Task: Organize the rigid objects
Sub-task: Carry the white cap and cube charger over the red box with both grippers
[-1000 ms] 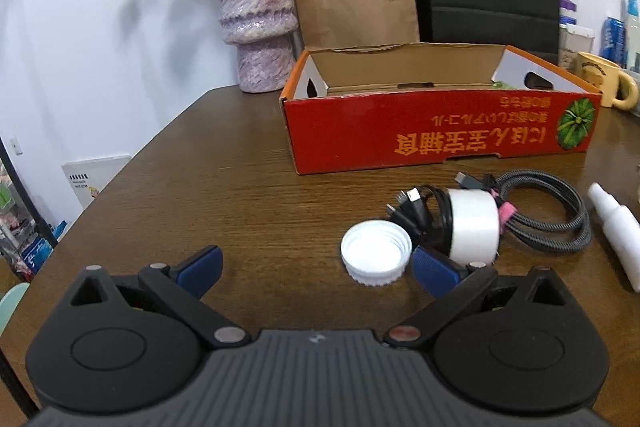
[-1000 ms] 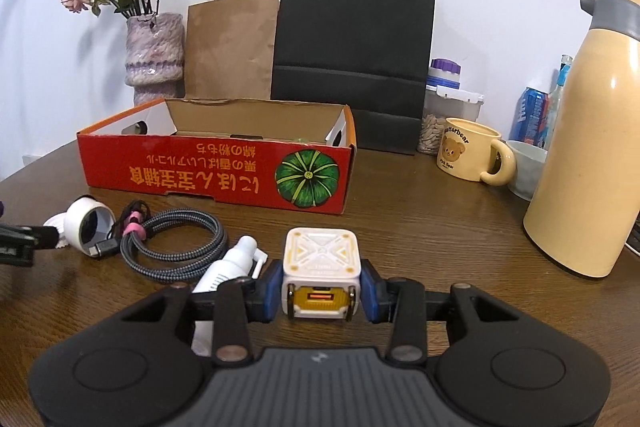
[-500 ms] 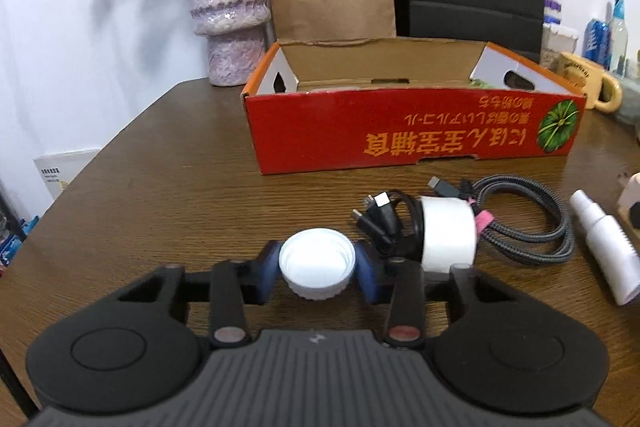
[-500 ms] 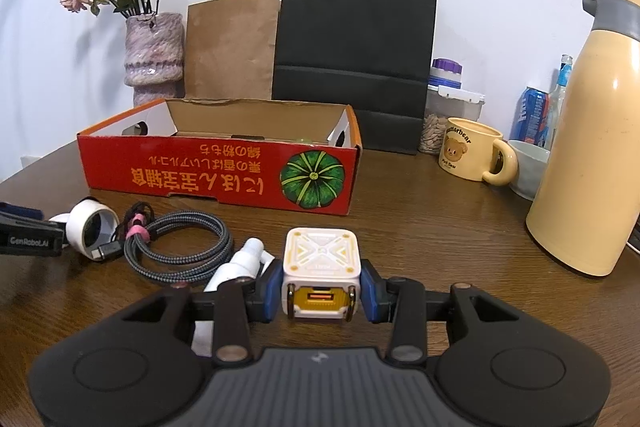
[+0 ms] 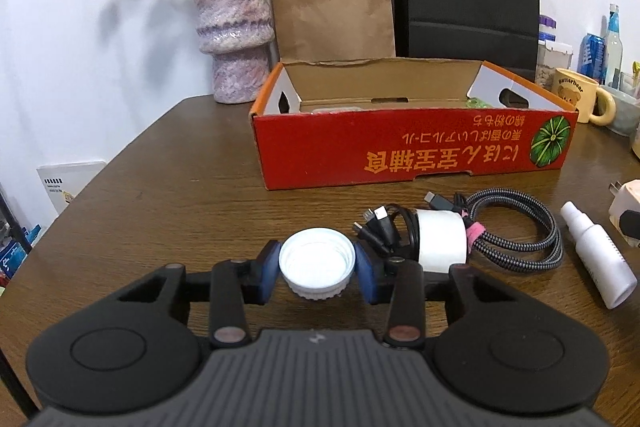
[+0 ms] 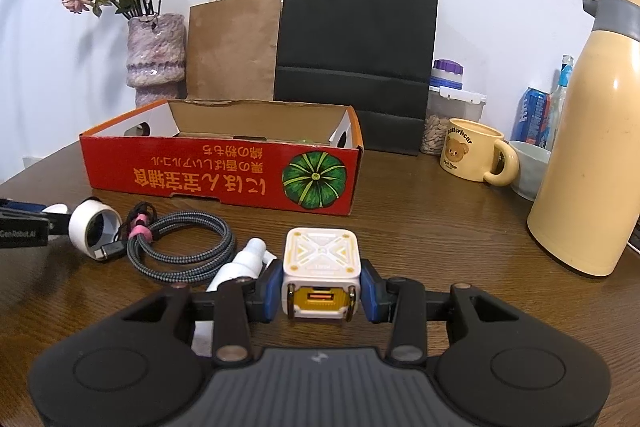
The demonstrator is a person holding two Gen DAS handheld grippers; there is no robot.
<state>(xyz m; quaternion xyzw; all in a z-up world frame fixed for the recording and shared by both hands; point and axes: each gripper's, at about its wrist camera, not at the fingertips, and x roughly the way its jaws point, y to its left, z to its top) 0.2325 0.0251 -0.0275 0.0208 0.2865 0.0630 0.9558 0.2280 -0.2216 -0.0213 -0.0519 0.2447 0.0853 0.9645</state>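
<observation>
Wooden table (image 5: pixel 168 211); white cap (image 5: pixel 317 262) now between left fingers (image 5: pixel 267 271).

**Crowded wooden surface**

The brown wooden surface (image 6: pixel 420 227) carries a red box (image 6: pixel 220 171), vase (image 6: pixel 156 55), two paper bags, a mug (image 6: pixel 468 151), a flask (image 6: pixel 592 147), coiled cable (image 6: pixel 180 247), tape roll (image 6: pixel 94 229) and spray bottle (image 5: pixel 596 255).
</observation>
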